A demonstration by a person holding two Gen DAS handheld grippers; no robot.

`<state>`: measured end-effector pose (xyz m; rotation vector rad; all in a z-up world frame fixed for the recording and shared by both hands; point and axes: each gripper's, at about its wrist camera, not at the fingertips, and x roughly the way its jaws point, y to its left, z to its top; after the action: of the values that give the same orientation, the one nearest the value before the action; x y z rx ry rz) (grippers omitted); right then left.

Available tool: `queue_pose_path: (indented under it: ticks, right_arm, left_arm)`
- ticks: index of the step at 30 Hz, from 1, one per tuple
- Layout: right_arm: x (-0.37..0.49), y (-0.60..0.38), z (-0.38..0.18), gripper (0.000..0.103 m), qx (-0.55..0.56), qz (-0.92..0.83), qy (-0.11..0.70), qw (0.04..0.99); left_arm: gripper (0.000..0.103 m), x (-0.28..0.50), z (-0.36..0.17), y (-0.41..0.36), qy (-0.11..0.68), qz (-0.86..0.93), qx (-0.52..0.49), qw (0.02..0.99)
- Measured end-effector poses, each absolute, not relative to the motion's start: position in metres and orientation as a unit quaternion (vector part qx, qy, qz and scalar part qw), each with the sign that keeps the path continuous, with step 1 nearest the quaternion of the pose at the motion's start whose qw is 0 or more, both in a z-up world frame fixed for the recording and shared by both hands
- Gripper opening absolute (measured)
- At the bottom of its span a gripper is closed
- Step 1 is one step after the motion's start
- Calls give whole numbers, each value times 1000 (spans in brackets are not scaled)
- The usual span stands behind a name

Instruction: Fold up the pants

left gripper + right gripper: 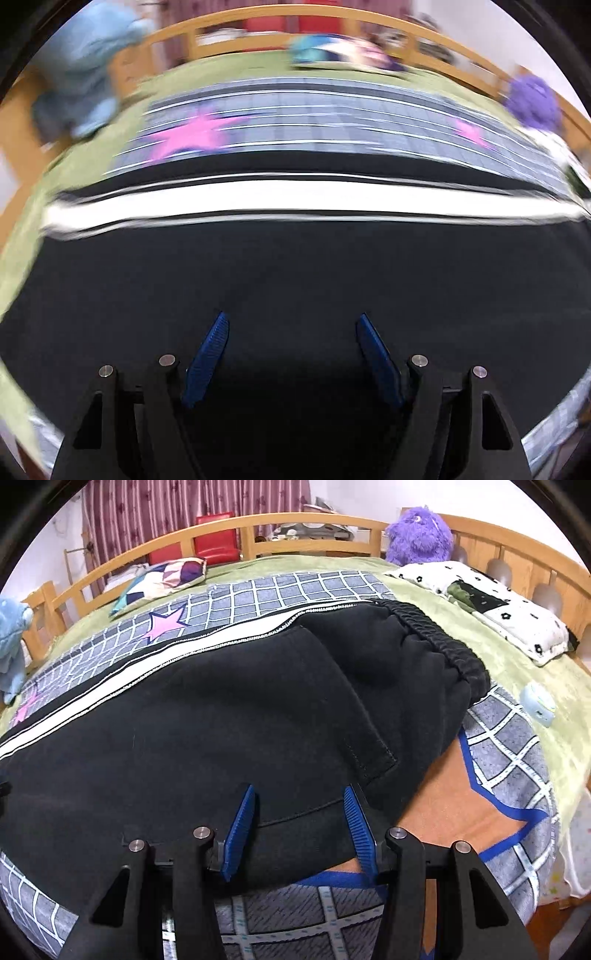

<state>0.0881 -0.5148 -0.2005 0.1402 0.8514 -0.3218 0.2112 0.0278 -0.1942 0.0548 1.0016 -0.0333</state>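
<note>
Black pants (221, 709) with a white side stripe (147, 672) lie flat across a grey grid blanket (258, 590) on the bed, their elastic waistband (443, 642) at the right. My right gripper (299, 790) stands open just over the pants' near edge, with black cloth lying under and between its blue pads (240, 830). The left wrist view is blurred by motion. In it my left gripper (293, 319) is open over the black pants (295, 277), with the white stripe (295, 203) beyond it and nothing pinched.
A flowered pillow (498, 609) and a purple plush toy (417, 535) lie at the right by the wooden bed rail (295, 520). A patterned cushion (162, 579) sits at the back left, a blue plush (11, 638) at the far left, and a small pale gadget (537, 703) on the green sheet.
</note>
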Motion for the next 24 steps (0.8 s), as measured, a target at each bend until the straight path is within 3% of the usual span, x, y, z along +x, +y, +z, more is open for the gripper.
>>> queue_pose_path:
  ticks: [10,12,19,24]
  right_arm:
    - [109,-400,-179,49,61,-70,393,915]
    - [115,-373,-185,50,59,-49,403,912]
    - [127,-292,-204,51,11,-12,438,899]
    - [114,-280,-193,51,24,6,434,901]
  left_arm:
    - [74,178,-188,203,464,93,-5,881]
    - [68,172,-185,225,462,78,-31,883]
    - [68,134,-165,232,437,74,-29,896]
    - [68,116,-180,259,447,55,-123,884]
